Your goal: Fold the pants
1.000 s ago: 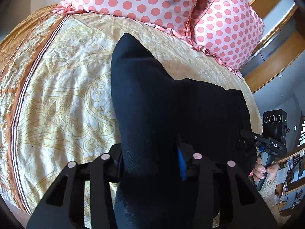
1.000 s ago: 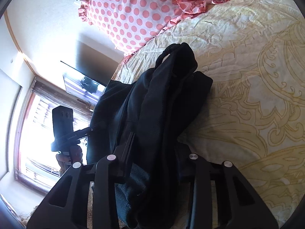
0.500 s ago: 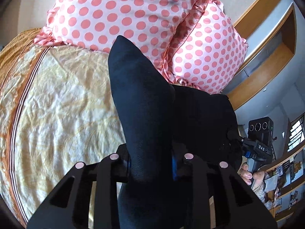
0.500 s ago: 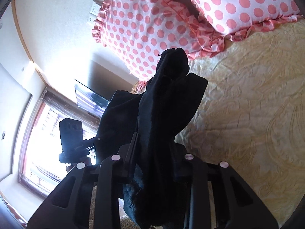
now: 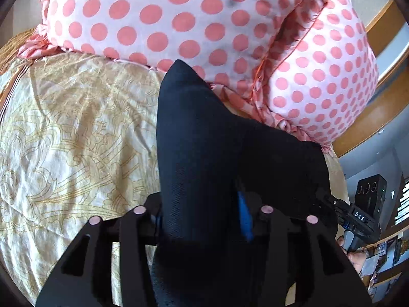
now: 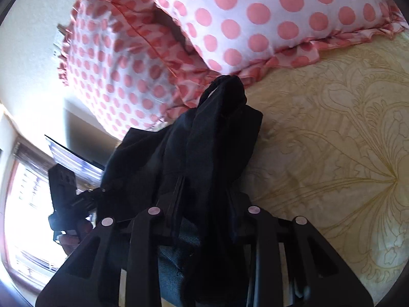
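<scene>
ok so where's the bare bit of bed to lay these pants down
Free: the yellow bedspread left of the pants in the left view, and its wide patch right of them in the right view. Crowded: the polka-dot pillows just ahead, close to the pants' tip.

Dark navy, nearly black pants (image 5: pixel 204 153), woven fabric with a fine ribbed texture. Bunched and draped rather than flat, raised above a cream patterned bedspread, with a pointed fold reaching toward pink polka-dot pillows. Seen from the right wrist (image 6: pixel 212 148) as a crumpled mass with a looped cord at the top.
</scene>
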The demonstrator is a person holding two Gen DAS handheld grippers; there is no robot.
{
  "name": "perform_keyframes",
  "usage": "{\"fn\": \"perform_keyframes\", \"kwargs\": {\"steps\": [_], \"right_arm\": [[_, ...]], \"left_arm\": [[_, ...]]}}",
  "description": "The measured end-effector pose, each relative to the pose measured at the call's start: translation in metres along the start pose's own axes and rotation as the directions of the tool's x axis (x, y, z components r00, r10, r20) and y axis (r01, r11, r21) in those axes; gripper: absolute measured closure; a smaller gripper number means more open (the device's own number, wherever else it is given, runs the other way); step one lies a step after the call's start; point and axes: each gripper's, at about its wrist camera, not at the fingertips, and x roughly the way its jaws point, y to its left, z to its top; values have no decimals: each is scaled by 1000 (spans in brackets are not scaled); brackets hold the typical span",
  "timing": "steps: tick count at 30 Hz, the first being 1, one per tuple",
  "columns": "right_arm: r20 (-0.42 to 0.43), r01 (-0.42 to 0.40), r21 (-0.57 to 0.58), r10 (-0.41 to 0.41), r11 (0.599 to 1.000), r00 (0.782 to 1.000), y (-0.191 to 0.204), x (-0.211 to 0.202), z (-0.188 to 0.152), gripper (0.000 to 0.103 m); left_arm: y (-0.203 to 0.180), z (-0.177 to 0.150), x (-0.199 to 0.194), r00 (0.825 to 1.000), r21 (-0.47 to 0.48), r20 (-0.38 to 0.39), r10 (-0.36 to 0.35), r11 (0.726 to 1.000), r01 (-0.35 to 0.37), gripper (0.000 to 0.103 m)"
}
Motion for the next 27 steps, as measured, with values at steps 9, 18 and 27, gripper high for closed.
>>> {"fn": "perform_keyframes", "kwargs": {"steps": [9, 18, 27], "right_arm": [[302, 343, -229, -269, 911, 915, 49, -73, -38, 34], [211, 275, -447, -199, 851, 957, 102, -45, -103, 38], [122, 244, -400, -212, 883, 970, 89, -32, -103, 36]], "left_arm": [[-4, -24, -73, 935, 11, 208, 286, 956, -294, 13], [-80, -111, -56, 949, 274, 215, 230, 918, -285, 4], [-79, -123, -27, 916, 297, 231, 329, 872, -388, 2]]}}
